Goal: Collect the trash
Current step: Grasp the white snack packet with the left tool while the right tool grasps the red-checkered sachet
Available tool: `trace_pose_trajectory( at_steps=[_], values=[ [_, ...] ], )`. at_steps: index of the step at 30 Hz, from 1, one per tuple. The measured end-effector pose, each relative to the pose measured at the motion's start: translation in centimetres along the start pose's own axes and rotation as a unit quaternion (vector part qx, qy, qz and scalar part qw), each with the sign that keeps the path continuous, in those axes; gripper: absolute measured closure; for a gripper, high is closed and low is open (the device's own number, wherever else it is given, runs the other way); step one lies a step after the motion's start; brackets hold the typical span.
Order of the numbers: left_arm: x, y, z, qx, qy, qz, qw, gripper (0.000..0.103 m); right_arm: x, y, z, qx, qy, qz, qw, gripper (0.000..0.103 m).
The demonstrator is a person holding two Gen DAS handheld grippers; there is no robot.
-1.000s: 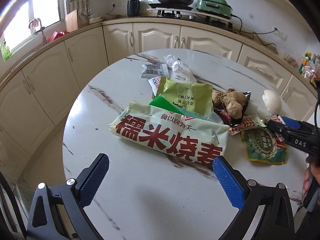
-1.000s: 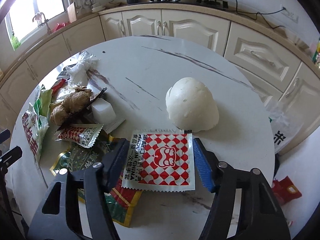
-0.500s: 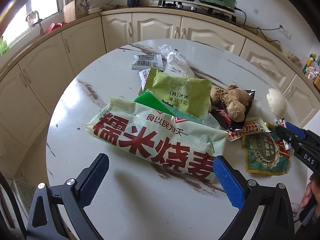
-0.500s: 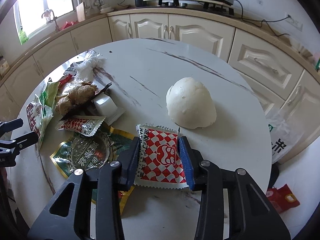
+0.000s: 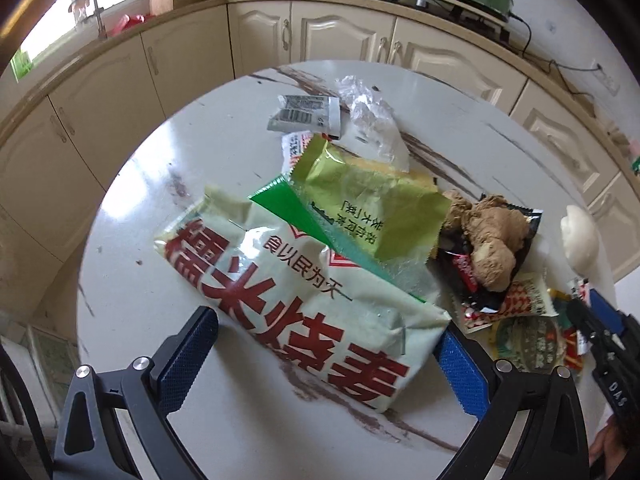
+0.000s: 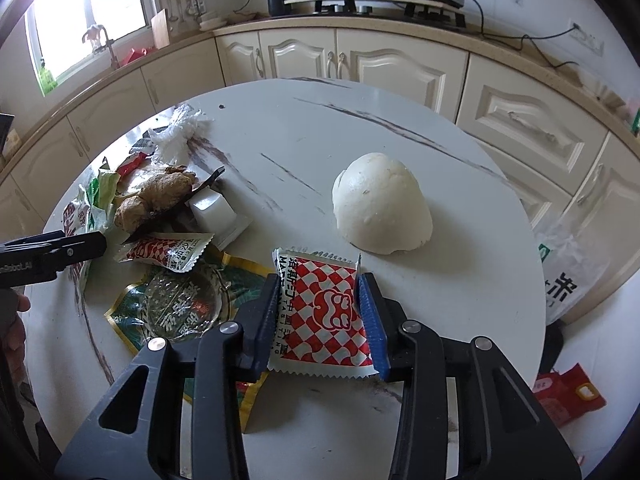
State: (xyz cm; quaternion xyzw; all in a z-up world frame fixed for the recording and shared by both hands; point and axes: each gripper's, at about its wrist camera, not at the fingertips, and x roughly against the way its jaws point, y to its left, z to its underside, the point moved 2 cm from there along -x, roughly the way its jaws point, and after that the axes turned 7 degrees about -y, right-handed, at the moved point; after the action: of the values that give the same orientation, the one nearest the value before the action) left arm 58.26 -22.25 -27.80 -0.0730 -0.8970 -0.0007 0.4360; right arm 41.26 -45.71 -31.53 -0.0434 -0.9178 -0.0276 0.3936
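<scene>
My right gripper (image 6: 320, 284) is shut on a red-and-white checkered packet (image 6: 324, 316), its blue pads pressing the packet's two sides just above the round marble table (image 6: 320, 132). A white steamed bun (image 6: 382, 204) sits just beyond it. My left gripper (image 5: 324, 360) stands open, low over the table. The near end of a large pale-green bag with red characters (image 5: 304, 300) lies between its fingers. A yellow-green wrapper (image 5: 368, 200) overlaps the bag's far side. In the left wrist view the right gripper (image 5: 600, 320) shows at the right edge.
A ginger root (image 5: 488, 240) rests on a black wrapper, with a grey sachet (image 5: 306, 114) and crumpled clear plastic (image 5: 372, 120) behind. A green round-label pouch (image 6: 184, 308), a small checkered sachet (image 6: 168, 250) and a white cube (image 6: 212, 212) lie left of my right gripper. A white bag (image 6: 568, 264) hangs off the table's right.
My right gripper closed from wide open onto the checkered packet. My left gripper moved forward, so the big bag's near end now lies between its fingers.
</scene>
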Motion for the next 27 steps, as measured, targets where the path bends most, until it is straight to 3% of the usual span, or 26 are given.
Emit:
trace_pose_trajectory(
  at_steps=[9,15,22,23,24,26,27],
  values=[
    [1.9,4.5,3.1,-0.03,0.0,0.001,0.9996,0.003,0.6,0.5,0.5,-0.001,-0.005,-0.014,1.0,0.066],
    [4.5,6.0,3.0,0.0,-0.022,0.095,0.9952,0.001,1.1,0.7,0.6,-0.007,-0.011,-0.013,1.0,0.067],
    [0.6,4.0,0.7,0.015,-0.003,0.053,0.9985,0.002,1.9,1.1,0.3,-0.006,-0.021,-0.012,1.0,0.073],
    [0.2,3.7,0.4,0.007,-0.006,0.029,0.9995,0.004,2.1,1.2,0.3,-0.006,-0.023,-0.013,1.0,0.077],
    [0.0,3.6,0.2,0.004,-0.006,0.023,0.9997,0.006,2.1,1.3,0.3,-0.005,-0.02,-0.016,1.0,0.1],
    [-0.4,3.2,0.0,-0.006,-0.016,0.019,0.9997,0.011,1.9,1.2,0.3,-0.004,-0.016,-0.013,1.0,0.101],
    [-0.5,2.9,0.2,-0.019,-0.022,0.009,0.9996,0.019,1.7,1.1,0.3,-0.005,-0.011,-0.011,1.0,0.102]
  ],
)
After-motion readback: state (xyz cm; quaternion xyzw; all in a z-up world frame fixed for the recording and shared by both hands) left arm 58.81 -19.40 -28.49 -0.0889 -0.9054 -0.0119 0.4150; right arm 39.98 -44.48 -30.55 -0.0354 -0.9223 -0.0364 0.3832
